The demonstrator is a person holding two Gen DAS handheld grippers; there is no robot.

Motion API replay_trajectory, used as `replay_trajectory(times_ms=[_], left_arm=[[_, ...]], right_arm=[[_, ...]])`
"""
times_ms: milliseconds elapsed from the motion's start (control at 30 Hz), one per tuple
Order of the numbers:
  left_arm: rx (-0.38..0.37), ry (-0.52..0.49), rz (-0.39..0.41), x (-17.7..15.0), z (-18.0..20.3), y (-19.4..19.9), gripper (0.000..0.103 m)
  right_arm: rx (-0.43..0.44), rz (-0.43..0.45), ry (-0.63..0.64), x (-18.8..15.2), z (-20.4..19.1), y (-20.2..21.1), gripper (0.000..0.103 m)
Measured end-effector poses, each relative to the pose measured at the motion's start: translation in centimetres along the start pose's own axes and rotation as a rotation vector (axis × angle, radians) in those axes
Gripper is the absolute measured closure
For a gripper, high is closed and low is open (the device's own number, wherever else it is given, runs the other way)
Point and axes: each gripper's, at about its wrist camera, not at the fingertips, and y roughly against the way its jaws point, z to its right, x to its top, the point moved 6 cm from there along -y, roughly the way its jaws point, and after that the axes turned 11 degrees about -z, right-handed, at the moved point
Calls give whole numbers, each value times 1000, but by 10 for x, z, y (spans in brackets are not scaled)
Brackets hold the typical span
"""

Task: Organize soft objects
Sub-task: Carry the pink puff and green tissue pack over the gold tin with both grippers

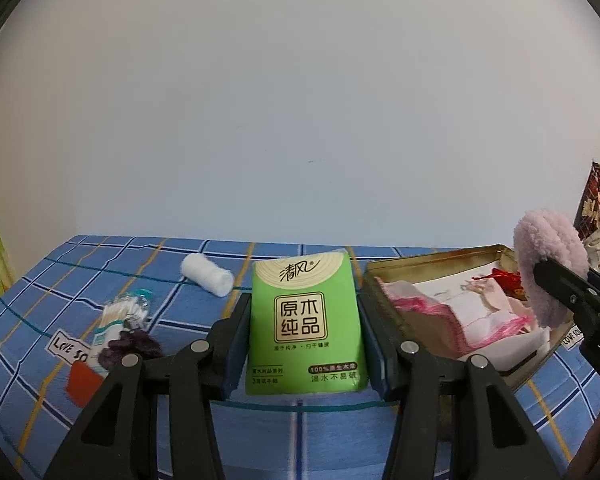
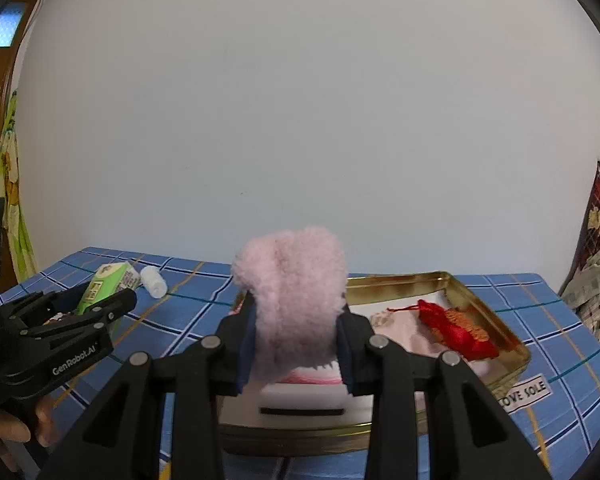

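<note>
Both grippers point slightly downward over the blue plaid table (image 1: 100,264). The left gripper (image 1: 304,332) pinches the green tissue pack (image 1: 305,320) upright; the right gripper (image 2: 296,344) clamps the pink fluffy cloth (image 2: 296,296), the gold tin (image 2: 492,320) at its 2 o'clock.

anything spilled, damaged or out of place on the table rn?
Nothing spilled or damaged. Loose items still lie outside the gold tin: a white gauze roll, a cotton swab pack and a dark purple fabric piece partly on top of it. The green tissue pack and pink fluffy item are held in the grippers.
</note>
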Motion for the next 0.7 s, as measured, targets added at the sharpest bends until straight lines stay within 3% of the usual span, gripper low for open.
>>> replay_trajectory(times_ms=[700], left_arm=[[-77,-74,21,16,79,-4,51]], right_arm=[[-122,16,-64,6,73,-3,68]])
